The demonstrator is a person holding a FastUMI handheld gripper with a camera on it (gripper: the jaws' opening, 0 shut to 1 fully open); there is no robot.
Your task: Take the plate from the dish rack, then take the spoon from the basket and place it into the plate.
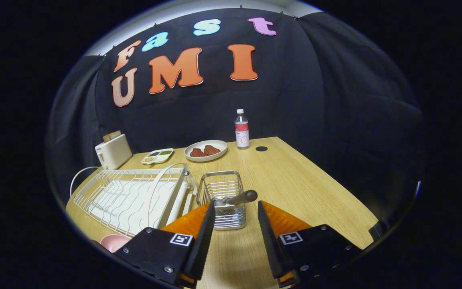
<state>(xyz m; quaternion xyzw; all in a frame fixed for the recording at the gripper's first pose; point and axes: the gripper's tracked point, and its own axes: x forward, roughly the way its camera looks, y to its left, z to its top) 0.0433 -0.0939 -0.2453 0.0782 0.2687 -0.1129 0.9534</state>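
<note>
- Here we see the claw (236, 208) with its fingers spread apart, gripping nothing, poised above the wooden surface (303, 192).
- Just ahead of the fingertips, and roughly between them, stands the wire basket (221, 188), upright on the surface.
- The spoon (237, 198) rests in that basket, its dark handle leaning out over the rim toward the claw's right finger; we cannot tell whether it touches the finger.
- To the left of the basket, close beside it, lies the white dish rack (128, 196), its tall hoop handle raised.
- A pink plate (114, 242) peeks out beside the claw's left finger, on the near side of the rack; we see just a part of it.
- Well beyond the basket we make out an oval dish of reddish-brown food (206, 151), and left of it a small divided tray (157, 156).
- A clear bottle (242, 130) stands upright right of the dish, with a dark round spot (261, 148) on the surface beside it.
- A white toaster (113, 151) sits at the far left, beyond the rack.
</note>
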